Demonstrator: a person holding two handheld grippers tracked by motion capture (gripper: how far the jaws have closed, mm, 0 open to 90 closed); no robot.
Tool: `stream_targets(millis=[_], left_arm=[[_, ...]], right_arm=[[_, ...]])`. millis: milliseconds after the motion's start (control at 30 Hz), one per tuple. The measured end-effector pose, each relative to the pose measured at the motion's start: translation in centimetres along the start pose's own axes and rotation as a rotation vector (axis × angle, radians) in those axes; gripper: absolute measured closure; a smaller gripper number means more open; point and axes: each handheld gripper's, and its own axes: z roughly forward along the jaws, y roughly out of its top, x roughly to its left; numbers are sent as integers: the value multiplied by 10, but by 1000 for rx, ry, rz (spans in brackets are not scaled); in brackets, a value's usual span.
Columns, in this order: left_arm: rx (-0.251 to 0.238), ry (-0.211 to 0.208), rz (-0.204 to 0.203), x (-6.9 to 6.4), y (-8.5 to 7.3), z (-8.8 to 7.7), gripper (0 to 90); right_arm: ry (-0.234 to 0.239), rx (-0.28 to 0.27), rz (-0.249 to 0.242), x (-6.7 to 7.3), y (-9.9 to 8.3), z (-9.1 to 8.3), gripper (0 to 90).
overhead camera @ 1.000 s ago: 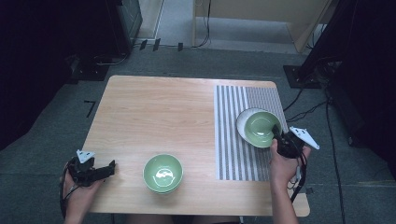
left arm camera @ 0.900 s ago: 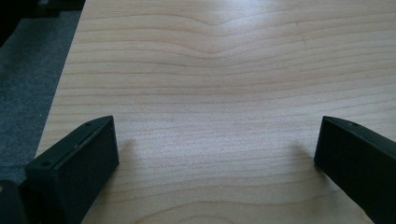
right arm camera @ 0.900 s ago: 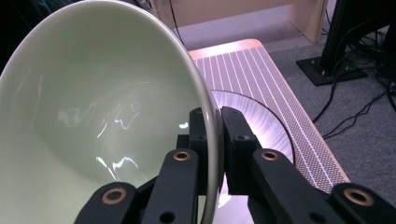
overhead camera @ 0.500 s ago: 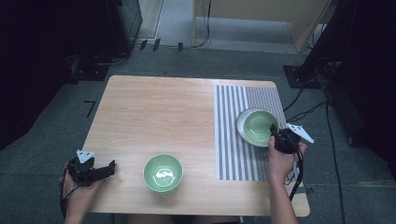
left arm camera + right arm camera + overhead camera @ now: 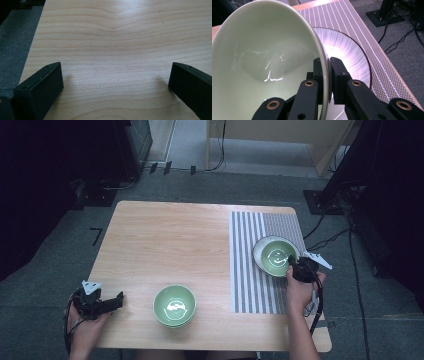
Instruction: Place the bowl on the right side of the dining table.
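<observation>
The right claw (image 5: 329,72) is clamped shut on the rim of a pale green bowl (image 5: 262,65): in the right gripper view one jaw lies inside the bowl wall and the other outside it, the thin rim pinched between them. The bowl is tilted, its open side turned to the left of that view, and a white ribbed plate (image 5: 349,52) with a dark edge lies beneath and beside it. Whether the bowl's base touches the plate cannot be told.

In the high view this bowl (image 5: 276,256) sits near the right edge of the surface (image 5: 165,240), on a striped mat (image 5: 260,270) that covers the right part of the wood. The right claw (image 5: 295,268) meets the bowl at its near right side, with the person's right hand (image 5: 300,290) behind it and a cable trailing down towards the near right corner.

A second green bowl (image 5: 174,305) stands upright near the near edge of the surface, about midway along it, on bare wood and well apart from both claws.

The left claw (image 5: 112,302) rests at the near left corner, pointing towards the second bowl. In the left gripper view its jaws stand wide apart with nothing but bare wood (image 5: 112,50) between them.
</observation>
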Motion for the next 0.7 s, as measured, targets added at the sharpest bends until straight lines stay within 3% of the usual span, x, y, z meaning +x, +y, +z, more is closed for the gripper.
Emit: stream_targets(millis=[367, 467, 700], left_arm=[[0, 0, 0, 0, 0, 0, 0], [0, 0, 0, 0, 0, 0, 0], [-1, 0, 0, 0, 0, 0, 0]], right_arm=[[16, 61, 60, -6, 3, 9, 843], [-9, 69, 58, -4, 6, 10, 839], [-7, 119, 83, -3, 17, 17, 827]])
